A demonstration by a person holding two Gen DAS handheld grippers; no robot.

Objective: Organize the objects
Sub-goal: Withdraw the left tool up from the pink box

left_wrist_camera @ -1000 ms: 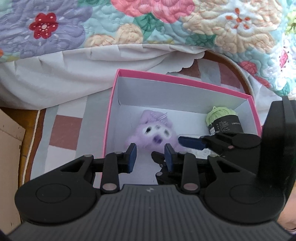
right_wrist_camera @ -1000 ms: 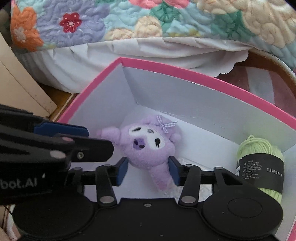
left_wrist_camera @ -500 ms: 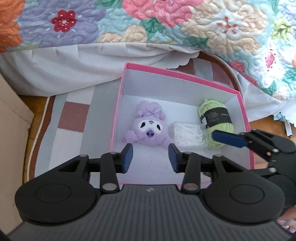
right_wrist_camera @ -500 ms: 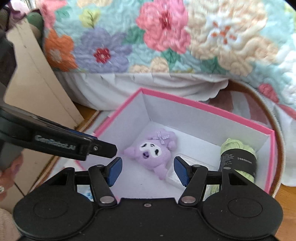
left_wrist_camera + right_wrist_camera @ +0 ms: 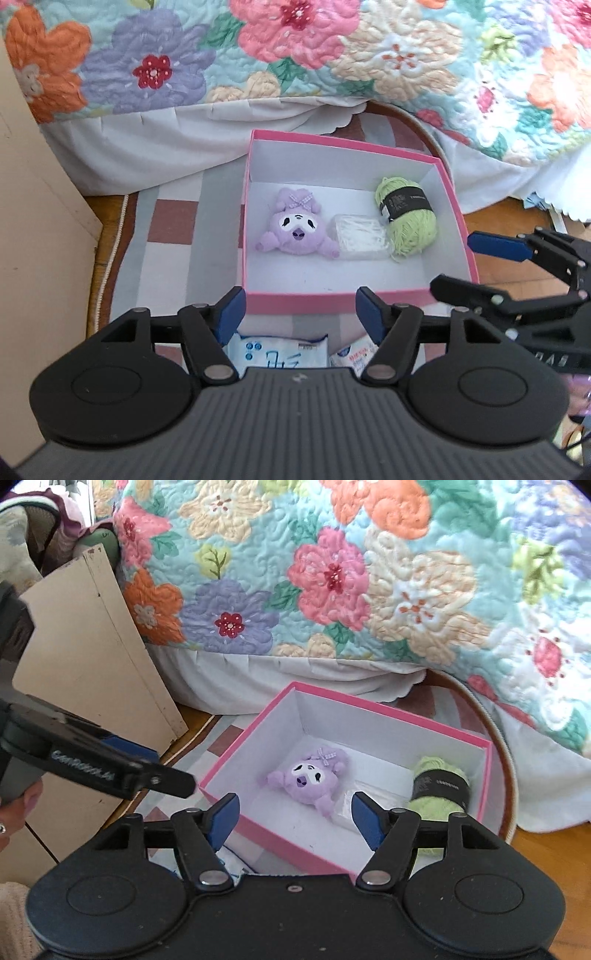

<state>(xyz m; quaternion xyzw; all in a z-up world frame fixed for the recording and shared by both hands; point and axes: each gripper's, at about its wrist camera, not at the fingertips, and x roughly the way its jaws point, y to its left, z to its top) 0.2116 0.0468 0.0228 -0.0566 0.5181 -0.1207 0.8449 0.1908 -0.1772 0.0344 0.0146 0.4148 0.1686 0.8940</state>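
A pink box (image 5: 343,295) with white inside stands on a checked rug; it also shows in the right wrist view (image 5: 236,760). In it lie a purple plush toy (image 5: 295,232) (image 5: 308,779), a clear plastic packet (image 5: 360,236) and a green yarn ball (image 5: 408,219) (image 5: 439,782). My left gripper (image 5: 297,314) is open and empty, above the box's near wall. My right gripper (image 5: 293,818) is open and empty, above the box's near corner; it also shows at the right of the left wrist view (image 5: 476,266).
Two blue-and-white packets (image 5: 277,354) (image 5: 354,356) lie on the rug (image 5: 166,236) just in front of the box. A floral quilt (image 5: 332,55) with a white bed skirt hangs behind the box. A beige panel (image 5: 92,657) stands at the left.
Both grippers have pulled up and back out of the box and opened wider. The purple plush toy stays lying in the box.
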